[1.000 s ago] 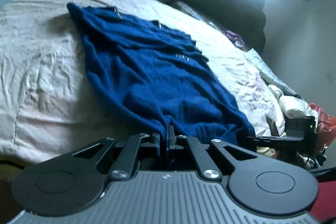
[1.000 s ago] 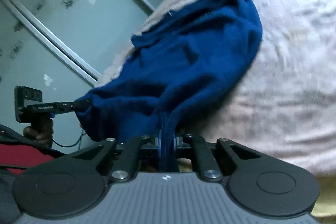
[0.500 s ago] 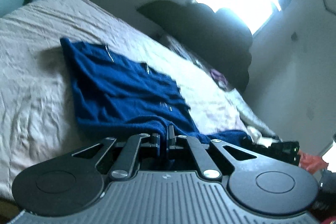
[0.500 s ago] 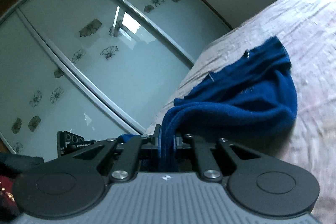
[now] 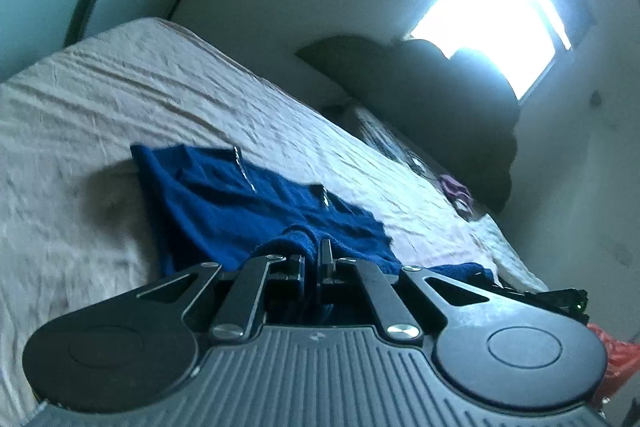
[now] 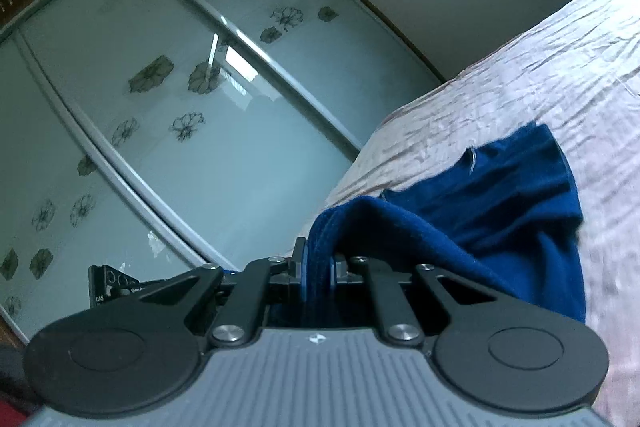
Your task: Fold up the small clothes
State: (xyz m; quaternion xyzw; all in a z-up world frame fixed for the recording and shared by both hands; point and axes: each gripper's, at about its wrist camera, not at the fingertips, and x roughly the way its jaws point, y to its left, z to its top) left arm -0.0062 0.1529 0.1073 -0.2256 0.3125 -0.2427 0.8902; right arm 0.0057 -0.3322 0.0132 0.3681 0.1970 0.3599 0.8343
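A dark blue knit garment [image 5: 240, 207] lies on the pale wrinkled bed sheet [image 5: 120, 107]. Its near edge is lifted and doubled back over the far part. My left gripper [image 5: 314, 255] is shut on one corner of that near edge. My right gripper [image 6: 318, 263] is shut on the other corner, where a thick fold of the garment [image 6: 500, 195] rises between its fingers. In the left wrist view the right gripper shows low at the right, with blue cloth leading to it. The garment's far edge with its small tags rests flat on the sheet.
Dark pillows [image 5: 440, 99] and a bright window [image 5: 492, 11] are at the head of the bed. A small purple item [image 5: 454, 187] lies near them. Sliding wardrobe doors [image 6: 180, 107] with flower prints stand beside the bed. A red item [image 5: 616, 359] is at the right.
Both grippers have risen and moved forward over the bed with the garment's near edge, folding it toward the far edge. The visible flat part of the garment is now shorter.
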